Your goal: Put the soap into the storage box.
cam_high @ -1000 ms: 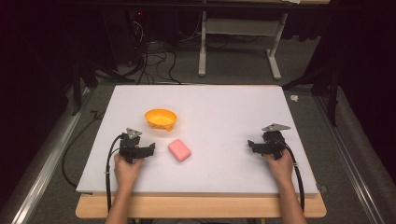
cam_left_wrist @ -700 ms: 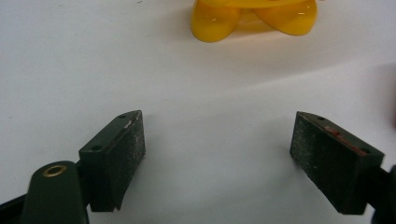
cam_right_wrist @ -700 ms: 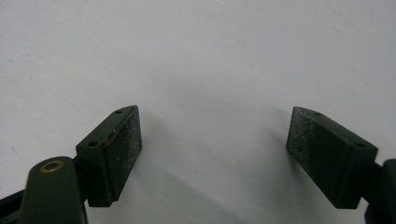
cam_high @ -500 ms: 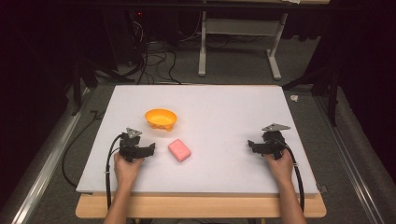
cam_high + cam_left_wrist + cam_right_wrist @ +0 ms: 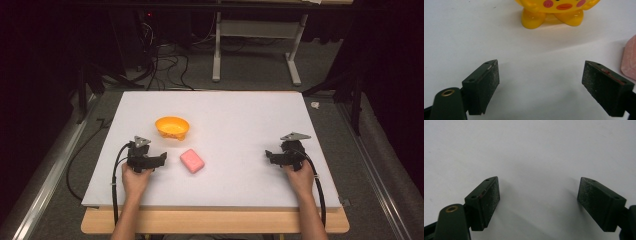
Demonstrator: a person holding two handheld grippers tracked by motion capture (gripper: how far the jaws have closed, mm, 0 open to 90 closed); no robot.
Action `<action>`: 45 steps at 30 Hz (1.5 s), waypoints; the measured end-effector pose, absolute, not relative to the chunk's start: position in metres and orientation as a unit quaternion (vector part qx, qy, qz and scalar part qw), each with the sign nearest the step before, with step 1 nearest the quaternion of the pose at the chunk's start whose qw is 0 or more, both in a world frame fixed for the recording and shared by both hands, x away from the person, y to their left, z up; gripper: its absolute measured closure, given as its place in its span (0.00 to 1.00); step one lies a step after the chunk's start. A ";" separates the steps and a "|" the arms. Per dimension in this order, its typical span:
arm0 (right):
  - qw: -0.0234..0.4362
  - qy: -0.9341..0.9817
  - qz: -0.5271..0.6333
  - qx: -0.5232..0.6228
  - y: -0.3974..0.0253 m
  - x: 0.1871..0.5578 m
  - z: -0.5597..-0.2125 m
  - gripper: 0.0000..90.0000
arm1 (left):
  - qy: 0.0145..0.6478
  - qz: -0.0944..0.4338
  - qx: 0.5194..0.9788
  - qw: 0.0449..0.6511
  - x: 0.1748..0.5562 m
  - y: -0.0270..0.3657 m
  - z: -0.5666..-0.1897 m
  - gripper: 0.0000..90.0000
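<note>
High view: white surface [image 5: 240,115] carries one orange bowl [image 5: 172,127] and one pink block [image 5: 192,161]; the block lies just in front and to the right of the bowl, apart from it. Left gripper [image 5: 159,159] sits just in front-left of the bowl, close to the block's left side, not touching either. Right gripper [image 5: 269,156] is well to the right of the bowl, near the surface's right edge, with bare surface all round it. Wide open room behind and to the right of the bowl; both hands lie close to the front edge. Against the earlier frames nothing has shifted: bowl, block and both grippers sit as before. Left gripper view: jaws apart, nothing between them; the bowl [image 5: 554,11], yellow with a painted face and stubby feet, stands beyond the gap, and the pink block [image 5: 629,60] is cut off at the right edge, just past the right-hand jaw. Right gripper view: jaws apart, nothing between them, plain white surface [image 5: 536,150] ahead. Count: two grippers, one bowl, one block.
</note>
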State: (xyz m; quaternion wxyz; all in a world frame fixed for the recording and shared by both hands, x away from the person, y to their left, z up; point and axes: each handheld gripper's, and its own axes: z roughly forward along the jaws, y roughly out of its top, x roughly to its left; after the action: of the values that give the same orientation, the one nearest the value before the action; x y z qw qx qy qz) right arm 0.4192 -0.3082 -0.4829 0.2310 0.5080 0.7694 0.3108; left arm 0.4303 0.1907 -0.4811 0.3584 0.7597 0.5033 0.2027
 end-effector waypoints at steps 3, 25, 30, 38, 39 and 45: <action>0.231 0.769 0.311 0.508 -0.308 0.419 -0.483 0.21 | 0.496 0.204 0.760 0.368 0.427 0.190 -0.477 0.17; 0.233 0.770 0.310 0.506 -0.308 0.419 -0.483 0.21 | 0.460 0.194 0.758 0.420 0.406 0.179 -0.455 0.16; 0.233 0.770 0.311 0.506 -0.308 0.419 -0.483 0.21 | 0.451 0.195 0.761 0.424 0.402 0.174 -0.452 0.15; 0.233 0.770 0.310 0.507 -0.308 0.419 -0.483 0.21 | 0.426 0.187 0.773 0.432 0.396 0.162 -0.444 0.15; 0.233 0.770 0.309 0.507 -0.308 0.419 -0.483 0.21 | 0.426 0.187 0.773 0.432 0.396 0.162 -0.444 0.15; 0.233 0.770 0.309 0.507 -0.308 0.419 -0.483 0.21 | 0.409 0.181 0.782 0.435 0.392 0.150 -0.442 0.15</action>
State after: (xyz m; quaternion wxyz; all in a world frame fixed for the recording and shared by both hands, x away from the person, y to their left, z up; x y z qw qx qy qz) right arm 0.4188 -0.3080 -0.4828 0.2331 0.5066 0.7702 0.3094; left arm 0.3923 0.1502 -0.4418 0.4352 0.7816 0.4086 0.1809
